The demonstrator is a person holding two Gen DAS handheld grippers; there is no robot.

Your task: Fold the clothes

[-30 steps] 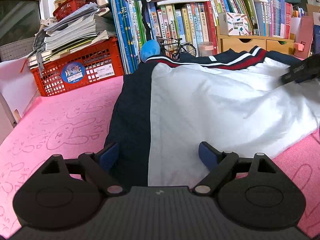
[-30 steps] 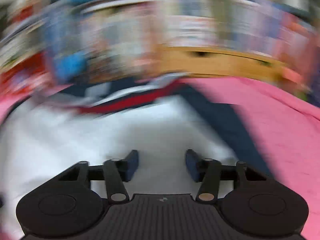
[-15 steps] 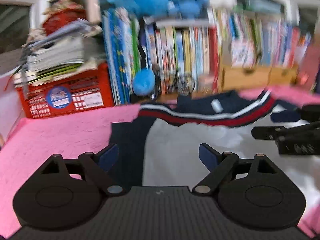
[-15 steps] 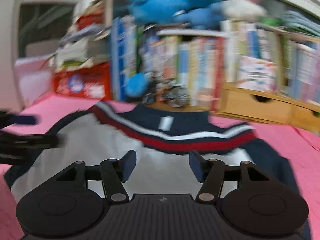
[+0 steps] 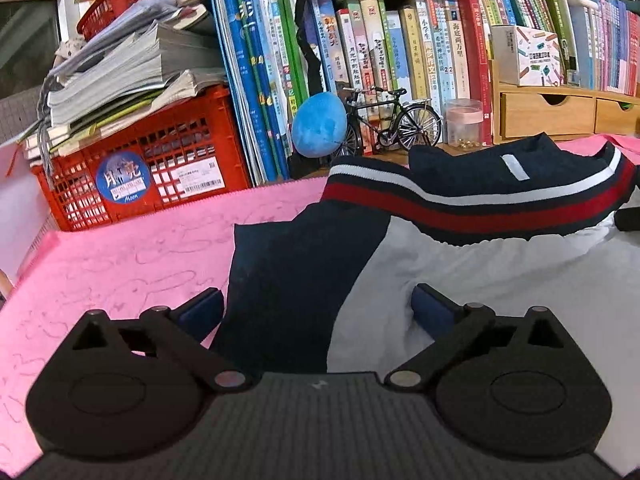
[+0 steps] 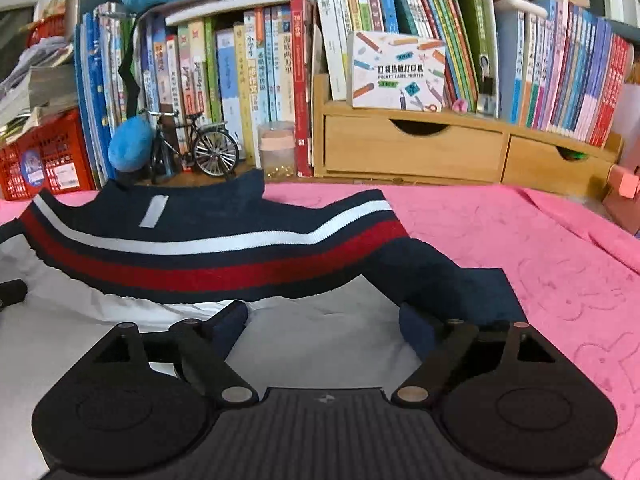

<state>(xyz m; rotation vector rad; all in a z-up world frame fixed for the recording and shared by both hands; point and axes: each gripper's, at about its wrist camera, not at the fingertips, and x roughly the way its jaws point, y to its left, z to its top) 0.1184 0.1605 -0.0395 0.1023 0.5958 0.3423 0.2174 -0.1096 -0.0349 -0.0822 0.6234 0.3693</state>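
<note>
Item: navy-and-white jacket (image 5: 500, 264), soft, limp, lying on my pink worktop (image 5: 132, 248), striped collar (image 6: 208, 256) far; both claws, left (image 5: 316, 304) and right (image 6: 322, 320), spread empty; I judge the side edges best for gripping.

Both views are sharp, evenly and softly lit indoors, with no hard glare. Fisheye bends the books (image 6: 400, 40) toward the edges (corners go dark). Faint shadow lies under the collar (image 6: 200, 264).

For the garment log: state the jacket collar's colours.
The collar is navy with one white and one red stripe, clearest in the right wrist view.
</note>
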